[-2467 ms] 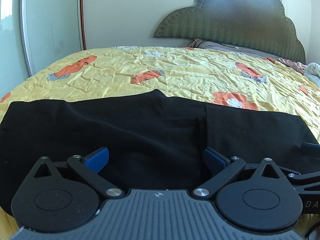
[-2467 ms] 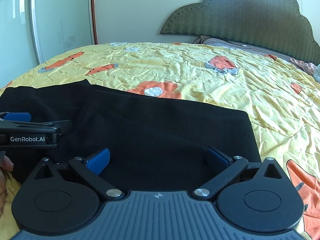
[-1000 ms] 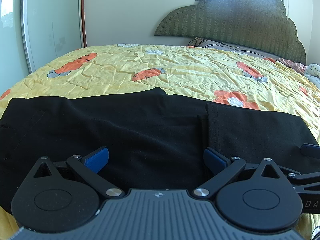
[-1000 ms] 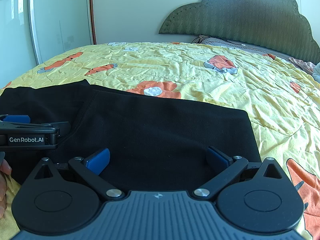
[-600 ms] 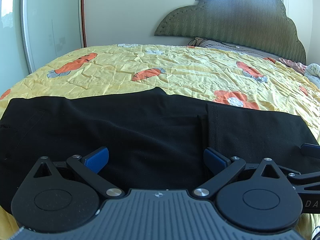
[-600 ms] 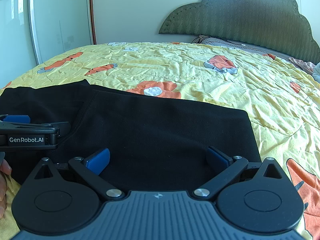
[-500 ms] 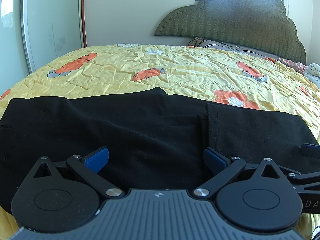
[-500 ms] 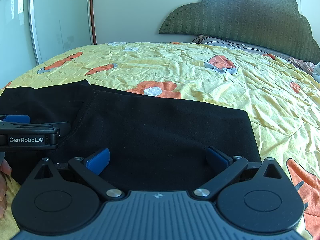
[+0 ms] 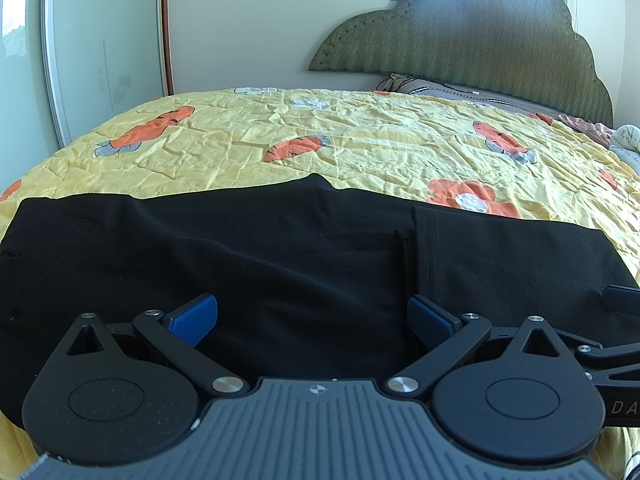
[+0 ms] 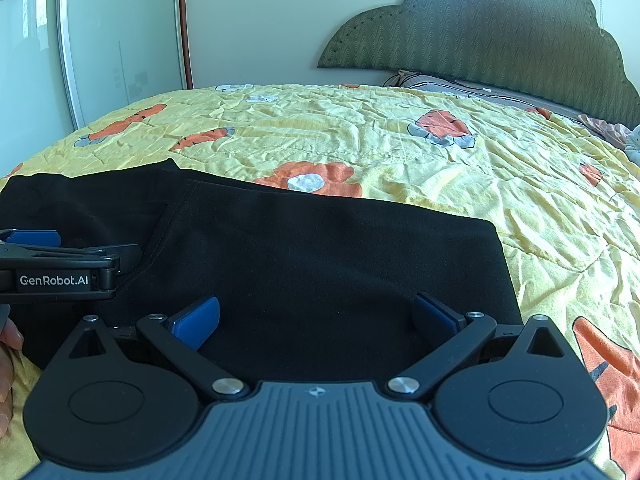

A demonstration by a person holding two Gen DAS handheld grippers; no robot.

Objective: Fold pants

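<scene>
Black pants (image 9: 260,256) lie flat across the near part of the bed, folded lengthwise, with the leg end doubled over on the right (image 10: 340,252). My left gripper (image 9: 312,320) is open and empty, low over the near edge of the pants at their middle. My right gripper (image 10: 316,320) is open and empty over the near edge of the doubled leg section. The left gripper's side shows at the left of the right wrist view (image 10: 56,276), and the right gripper's tip shows at the right of the left wrist view (image 9: 620,300).
The bed carries a yellow quilt with orange flowers (image 9: 360,140). A green padded headboard (image 9: 480,40) and pillows (image 9: 460,90) stand at the far end. A mirrored wardrobe door (image 9: 100,48) is at the far left. Crumpled cloth (image 9: 624,140) lies at the far right.
Both grippers have stayed almost still over the last second. Since 2.5 s ago the left wrist view has shifted slightly and the pants lie a little flatter.
</scene>
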